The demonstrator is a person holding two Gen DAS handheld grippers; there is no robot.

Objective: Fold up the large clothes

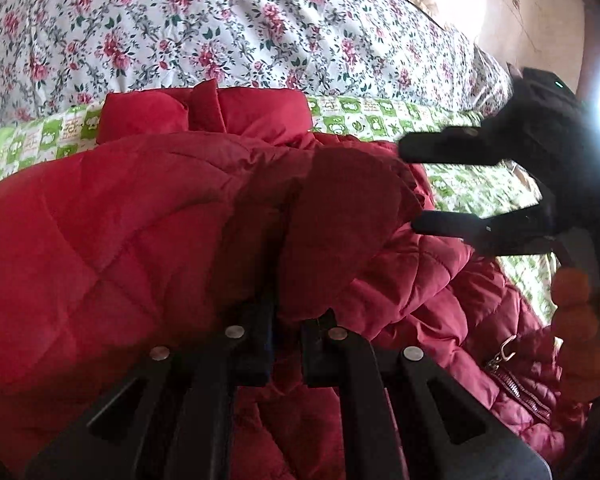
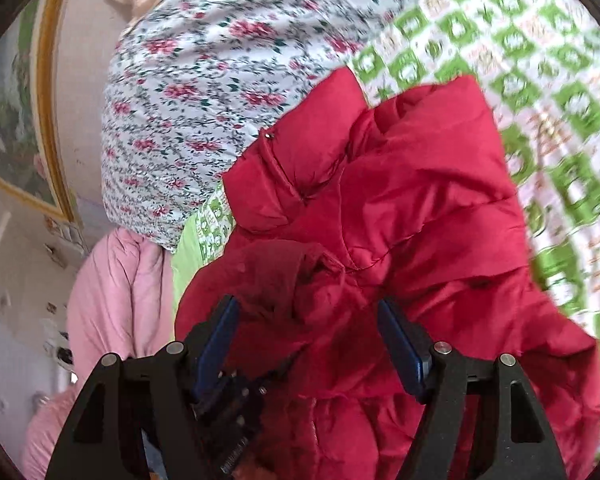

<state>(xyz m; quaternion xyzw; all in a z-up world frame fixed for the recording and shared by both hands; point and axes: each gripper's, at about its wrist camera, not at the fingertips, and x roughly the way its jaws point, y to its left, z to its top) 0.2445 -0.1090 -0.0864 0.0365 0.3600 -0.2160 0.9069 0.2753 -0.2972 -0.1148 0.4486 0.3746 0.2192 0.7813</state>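
A red quilted jacket [image 1: 112, 216] lies on a bed and also fills the right wrist view [image 2: 420, 208]. My left gripper [image 1: 286, 312] is shut on a fold of the jacket, likely a sleeve cuff [image 1: 348, 208], and holds it over the jacket body. My right gripper [image 2: 306, 320] is open, with its blue pads [image 2: 396, 340] on either side of bunched red fabric. It shows in the left wrist view [image 1: 414, 184] at the right, fingers spread beside the cuff. A zipper with a metal pull [image 1: 504, 352] runs at the lower right.
A green-and-white patterned sheet [image 2: 540, 92] covers the bed under the jacket. A floral quilt [image 1: 220, 28] lies behind it. A pink padded item [image 2: 116, 292] hangs at the bed's left side. A framed picture [image 2: 16, 120] hangs on the wall.
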